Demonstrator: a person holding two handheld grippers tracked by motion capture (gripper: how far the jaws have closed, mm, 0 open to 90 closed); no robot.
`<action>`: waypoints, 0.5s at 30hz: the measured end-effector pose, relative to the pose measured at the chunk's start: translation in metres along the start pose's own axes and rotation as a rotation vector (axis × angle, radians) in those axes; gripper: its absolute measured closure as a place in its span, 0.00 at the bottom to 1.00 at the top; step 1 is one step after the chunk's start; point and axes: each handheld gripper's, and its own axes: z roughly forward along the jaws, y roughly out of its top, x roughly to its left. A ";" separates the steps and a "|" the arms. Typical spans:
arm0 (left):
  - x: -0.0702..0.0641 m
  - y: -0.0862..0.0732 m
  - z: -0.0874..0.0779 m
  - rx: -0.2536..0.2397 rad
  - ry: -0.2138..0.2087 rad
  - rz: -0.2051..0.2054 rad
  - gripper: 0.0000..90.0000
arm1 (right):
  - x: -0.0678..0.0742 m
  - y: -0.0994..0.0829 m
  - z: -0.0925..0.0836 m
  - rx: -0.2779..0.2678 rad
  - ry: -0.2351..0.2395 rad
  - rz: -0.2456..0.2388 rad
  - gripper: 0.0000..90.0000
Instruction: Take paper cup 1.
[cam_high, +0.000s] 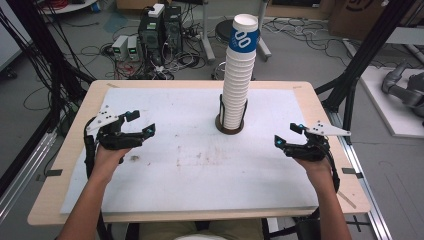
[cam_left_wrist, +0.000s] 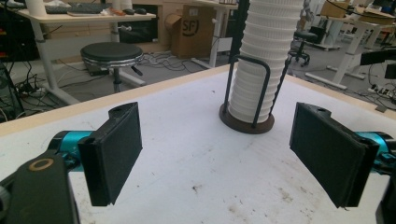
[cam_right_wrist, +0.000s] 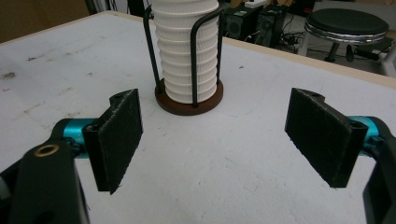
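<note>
Table (cam_high: 165, 195) carries a white mat, and near its far edge, about midway across, stands the cup stack (cam_high: 237, 85), the thing both tools face. Stack runs straight up, its long axis vertical, 1 blue-banded cup on top, the lower cups sitting inside a wire holder (cam_high: 230, 122) on a round dark base. Left gripper (cam_high: 141, 123) rests at the near left of the mat and the right gripper (cam_high: 286, 134) at the near right; each points inward and away from the person toward the stack, which lies well apart from both. In the high view the right gripper looks somewhat nearer to the holder, though the difference is small. Both pairs of jaws stand wide apart with nothing between them, bare mat showing in the gap in each gripper view. A likely next move is a reach forward and upward to the top of the stack, since the holder's 2 wire loops fence the lower cups.
</note>
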 end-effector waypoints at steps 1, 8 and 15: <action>0.000 0.000 0.000 0.000 0.000 0.000 0.19 | 0.000 0.000 0.000 0.000 0.000 0.000 0.22; 0.001 -0.001 0.003 0.007 -0.003 -0.010 0.19 | 0.000 -0.001 -0.002 -0.006 0.009 0.010 0.22; 0.001 -0.002 0.004 0.006 -0.008 -0.018 0.19 | 0.002 0.001 -0.004 -0.025 0.021 0.017 0.22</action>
